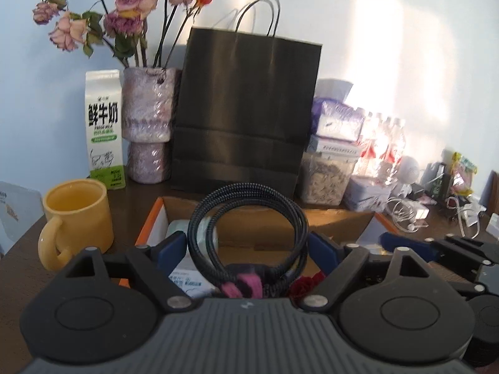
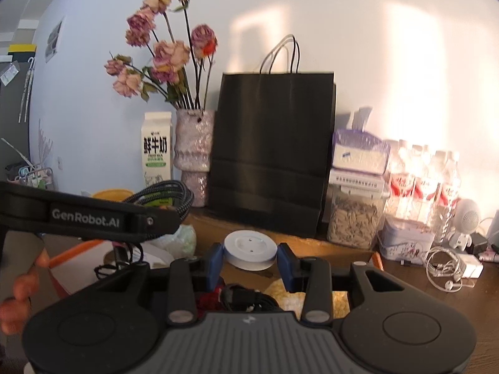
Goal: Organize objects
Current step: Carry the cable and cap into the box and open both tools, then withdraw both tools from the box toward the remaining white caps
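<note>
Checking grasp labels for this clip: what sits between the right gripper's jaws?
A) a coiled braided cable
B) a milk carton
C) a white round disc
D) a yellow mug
C: in the right wrist view the white round disc sits pinched between the right gripper's blue pads.

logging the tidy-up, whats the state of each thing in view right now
left gripper: jaws wide around the coiled cable, grip unclear
coiled cable: looped, upright, above the box
right gripper: jaws shut on the white disc
white disc: lying flat, lifted above the box
cardboard box: open
yellow mug: upright
milk carton: upright, closed
black paper bag: standing
</note>
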`<state>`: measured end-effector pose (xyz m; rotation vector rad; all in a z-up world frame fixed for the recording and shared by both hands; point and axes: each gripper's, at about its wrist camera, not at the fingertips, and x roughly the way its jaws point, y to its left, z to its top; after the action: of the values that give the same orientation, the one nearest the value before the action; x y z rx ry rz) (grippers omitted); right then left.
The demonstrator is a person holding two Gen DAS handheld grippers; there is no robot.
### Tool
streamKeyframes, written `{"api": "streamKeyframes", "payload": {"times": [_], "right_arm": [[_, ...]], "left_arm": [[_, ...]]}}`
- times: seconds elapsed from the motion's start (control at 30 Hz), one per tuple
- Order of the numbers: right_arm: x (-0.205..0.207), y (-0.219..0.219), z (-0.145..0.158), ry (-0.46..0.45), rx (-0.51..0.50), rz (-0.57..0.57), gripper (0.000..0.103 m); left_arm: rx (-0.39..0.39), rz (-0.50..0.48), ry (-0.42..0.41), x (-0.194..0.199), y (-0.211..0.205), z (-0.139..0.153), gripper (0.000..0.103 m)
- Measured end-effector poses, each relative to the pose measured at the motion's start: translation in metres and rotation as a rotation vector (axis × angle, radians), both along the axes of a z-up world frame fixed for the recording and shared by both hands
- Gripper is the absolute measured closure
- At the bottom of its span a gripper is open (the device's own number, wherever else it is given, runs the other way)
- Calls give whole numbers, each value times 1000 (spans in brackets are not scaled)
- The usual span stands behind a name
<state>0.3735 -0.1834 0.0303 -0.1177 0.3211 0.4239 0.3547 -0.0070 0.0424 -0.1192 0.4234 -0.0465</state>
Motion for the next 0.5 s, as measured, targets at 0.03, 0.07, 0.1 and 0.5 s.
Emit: {"api": "streamKeyframes", "payload": {"times": [0.03, 0.07, 0.1, 0.5], "right_arm": [[1, -1, -1, 8, 3, -6, 44], [3, -1, -2, 14, 4, -13, 15], [3, -2, -3, 20, 6, -24, 3], [-9, -5, -1, 23, 21, -50, 0]], "left_arm": [[2, 11, -3, 0, 1, -1, 0], [6, 26, -9, 0, 1, -2, 0], [12, 37, -1, 1, 2, -2, 0], [2, 52, -17, -19, 7, 7, 0]]}}
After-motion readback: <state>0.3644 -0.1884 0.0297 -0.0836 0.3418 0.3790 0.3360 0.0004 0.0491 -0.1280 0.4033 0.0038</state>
